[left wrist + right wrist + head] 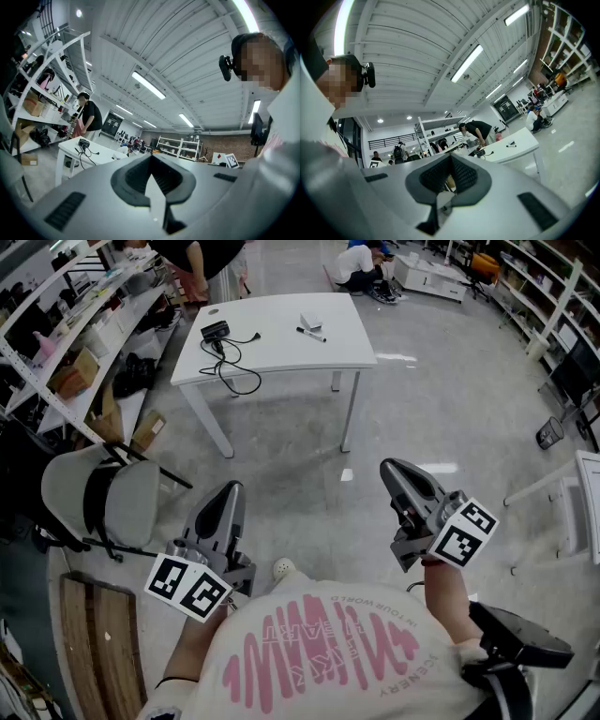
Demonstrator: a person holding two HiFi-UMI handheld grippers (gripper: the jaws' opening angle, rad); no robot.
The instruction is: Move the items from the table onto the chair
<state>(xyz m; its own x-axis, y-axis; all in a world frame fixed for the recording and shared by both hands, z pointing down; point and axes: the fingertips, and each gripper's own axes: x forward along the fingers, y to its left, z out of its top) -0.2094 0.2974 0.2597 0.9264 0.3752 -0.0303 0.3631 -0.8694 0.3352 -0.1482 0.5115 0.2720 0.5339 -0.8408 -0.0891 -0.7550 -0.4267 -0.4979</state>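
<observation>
The grey floor (309, 474) of a big workshop fills most of the head view. The white desk (281, 357) stands at the far side of it, well apart from the person. The chair (131, 502), with a grey seat and a dark frame, stands at the left, nearer to the person than the desk. Nothing lies on its seat.

The person holds both grippers close to the body, pointing level toward the desk. The left gripper (228, 491) has its jaws together, and its own view shows nothing between them. The right gripper (392, 470) is also fully closed and carries nothing. Both are far from the desk and touch no item.

All the items that I can see are on the desk. A black device with a cable (216, 331) lies near the left edge, and its cable runs in loops toward the front edge. A small white box (310, 321) and a black marker pen (311, 334) lie just beside each other nearer the right side.

In my judgement the task is at its very beginning: no item is moved yet, and three are left. The next step would probably be to walk to the desk, open one gripper and take the first item.
</observation>
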